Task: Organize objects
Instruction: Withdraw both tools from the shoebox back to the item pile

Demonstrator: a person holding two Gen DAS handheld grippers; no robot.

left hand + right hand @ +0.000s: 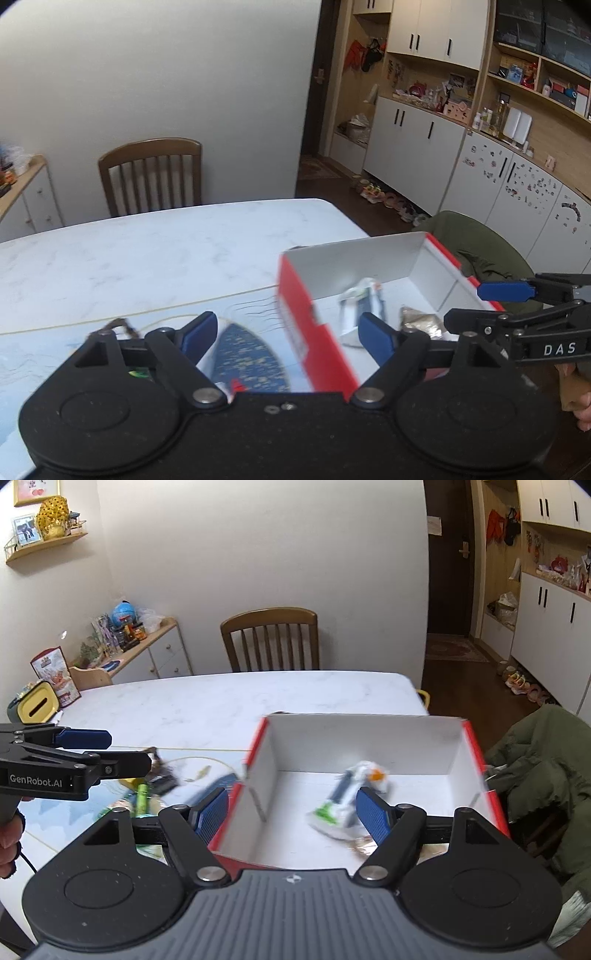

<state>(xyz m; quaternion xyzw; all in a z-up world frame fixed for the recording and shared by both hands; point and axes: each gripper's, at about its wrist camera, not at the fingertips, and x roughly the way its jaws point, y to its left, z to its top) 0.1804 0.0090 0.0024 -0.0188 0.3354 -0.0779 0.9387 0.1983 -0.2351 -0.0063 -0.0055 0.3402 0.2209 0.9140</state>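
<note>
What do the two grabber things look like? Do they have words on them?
Both are black plastic with two round discs and blue ridged fingertip pads. The left gripper carries "GenRobot.AI" on its side and a black cable below it. The right gripper has a grey ribbed top and "DAS" on its side.

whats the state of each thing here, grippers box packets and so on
left gripper: open, empty, above the box's left wall
right gripper: open, empty, over the box
red box: open-topped, lidless, on the table
white snack packet: lying in the box, blurred
gold packet: lying in the box
blue packet: on the table, outside the box
green packet: on the table, outside the box
</note>
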